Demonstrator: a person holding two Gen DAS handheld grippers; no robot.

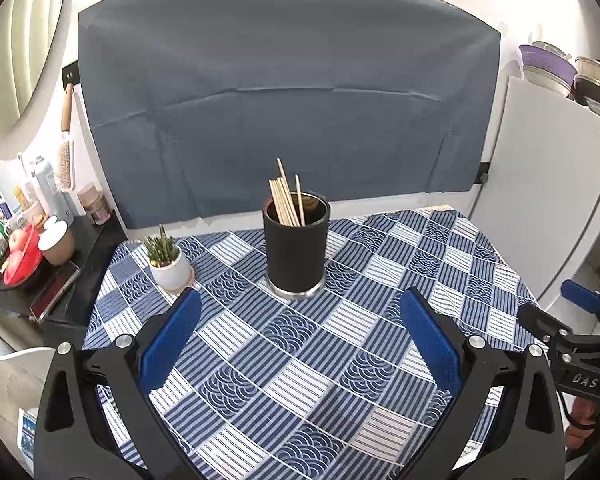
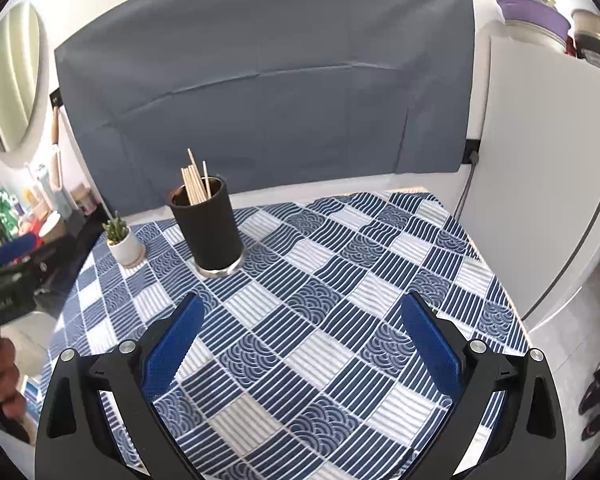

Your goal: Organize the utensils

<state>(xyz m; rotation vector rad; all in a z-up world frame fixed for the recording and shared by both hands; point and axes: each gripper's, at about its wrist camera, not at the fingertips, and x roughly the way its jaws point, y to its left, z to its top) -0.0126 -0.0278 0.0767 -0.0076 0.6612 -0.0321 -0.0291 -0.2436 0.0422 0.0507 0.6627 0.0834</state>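
Patterned blue tablecloth (image 1: 300, 360), black holder (image 1: 295, 248) of chopsticks (image 1: 285, 200) at frame centre.
Left gripper (image 1: 300, 316) and right gripper (image 2: 300, 316) are held spread wide, nothing pinched.

Chopsticks (image 1: 286, 200) stand in the holder (image 1: 296, 248) on the tablecloth (image 1: 300, 360), potted plant (image 1: 168, 260) to its left.

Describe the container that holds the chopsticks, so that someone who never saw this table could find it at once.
Look at the table covered by the blue and white patchwork-pattern cloth. Near its far edge, before the grey fabric backdrop, stands a tall black cylindrical holder with a silver metal base, upright, with light wooden chopsticks inside. Its only neighbour is a small white pot with a green plant.
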